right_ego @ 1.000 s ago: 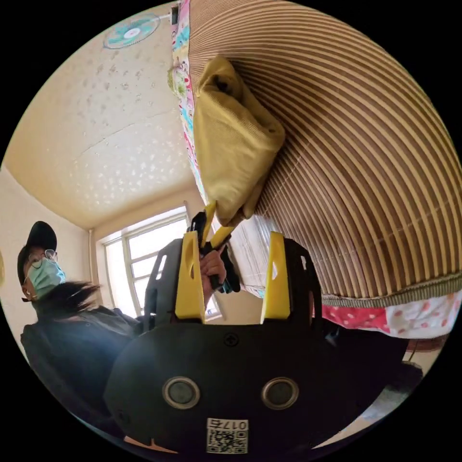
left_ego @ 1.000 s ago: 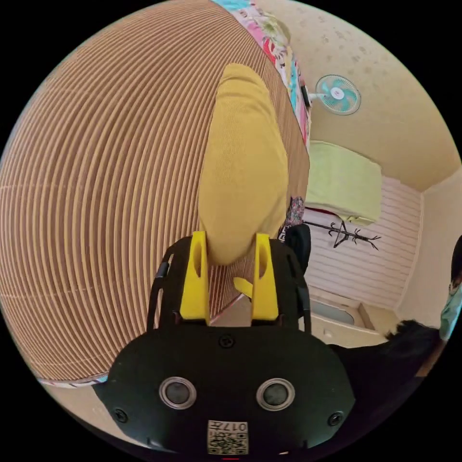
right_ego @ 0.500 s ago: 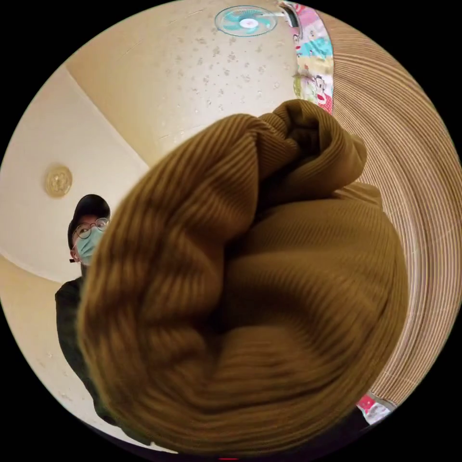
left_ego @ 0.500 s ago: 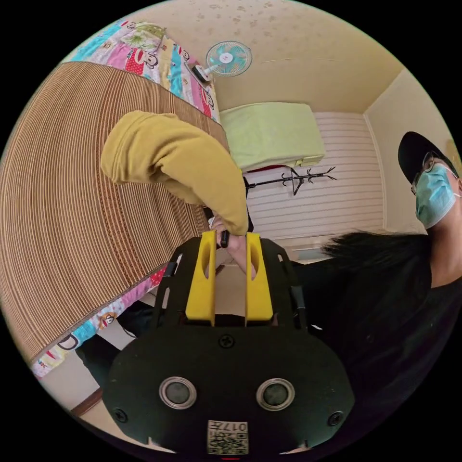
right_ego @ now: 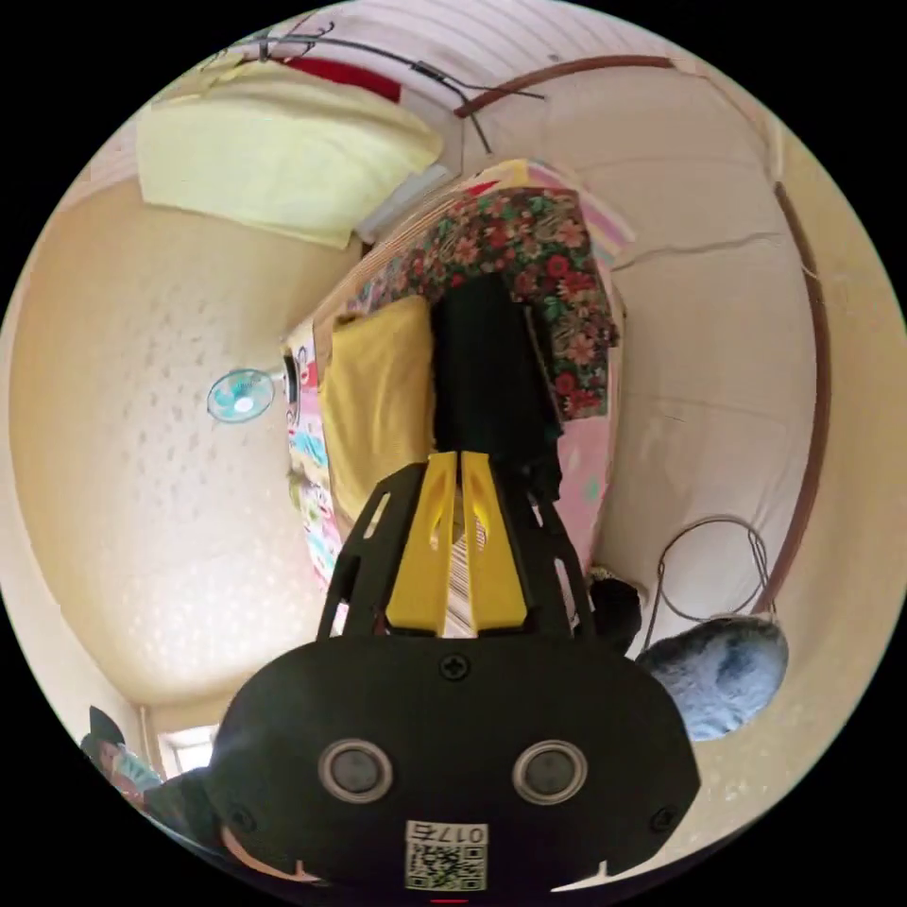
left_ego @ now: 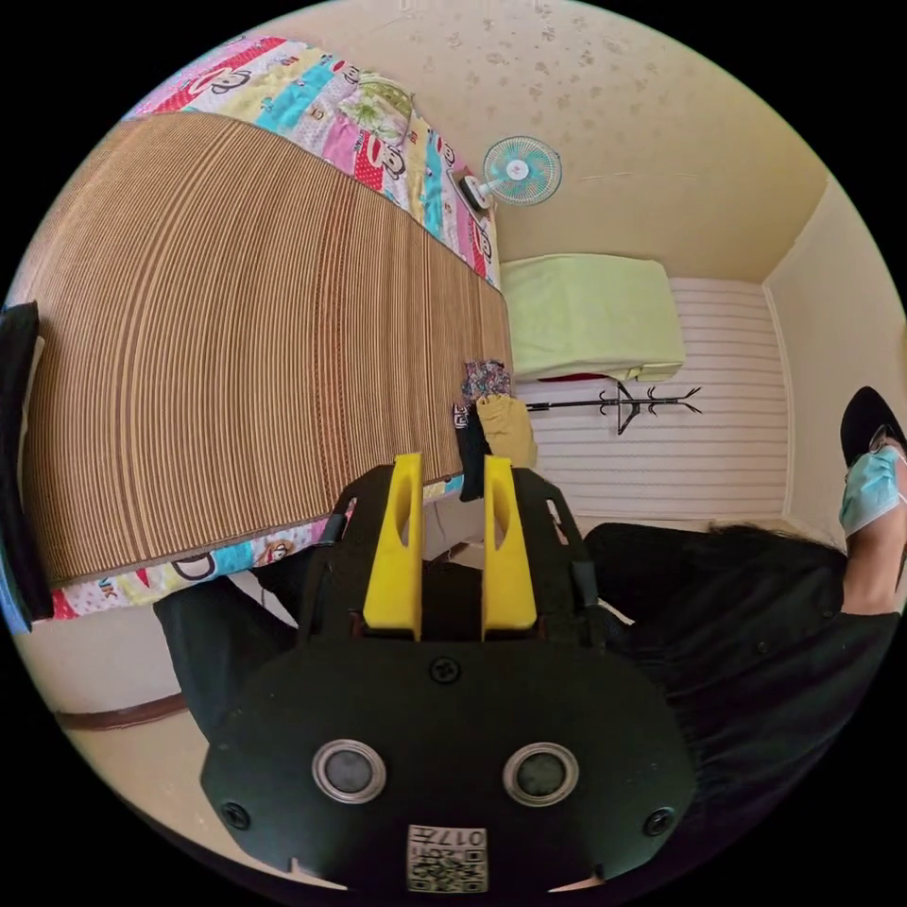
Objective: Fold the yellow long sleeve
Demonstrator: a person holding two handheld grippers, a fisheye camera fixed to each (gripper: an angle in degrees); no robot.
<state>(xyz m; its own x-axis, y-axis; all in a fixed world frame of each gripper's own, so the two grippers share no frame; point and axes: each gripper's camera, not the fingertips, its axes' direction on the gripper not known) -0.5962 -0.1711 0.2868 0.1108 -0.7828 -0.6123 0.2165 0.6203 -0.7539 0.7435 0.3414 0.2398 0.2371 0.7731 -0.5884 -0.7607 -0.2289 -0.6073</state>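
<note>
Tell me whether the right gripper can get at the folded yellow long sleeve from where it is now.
Probably yes. In the right gripper view the right gripper, jaws nearly together and holding nothing, points at the pile, where the yellow long sleeve lies beside a black garment. Nothing lies between them; the jaws would have to open first.

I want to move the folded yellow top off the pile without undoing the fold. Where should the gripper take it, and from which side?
Judging from the right gripper view, grip the yellow long sleeve at its free long edge, the one turned away from the black garment that lies against its other side. It lies flat and folded, so a low, sideways approach there should catch all layers together. The right gripper is nearest, jaws closed.
</note>
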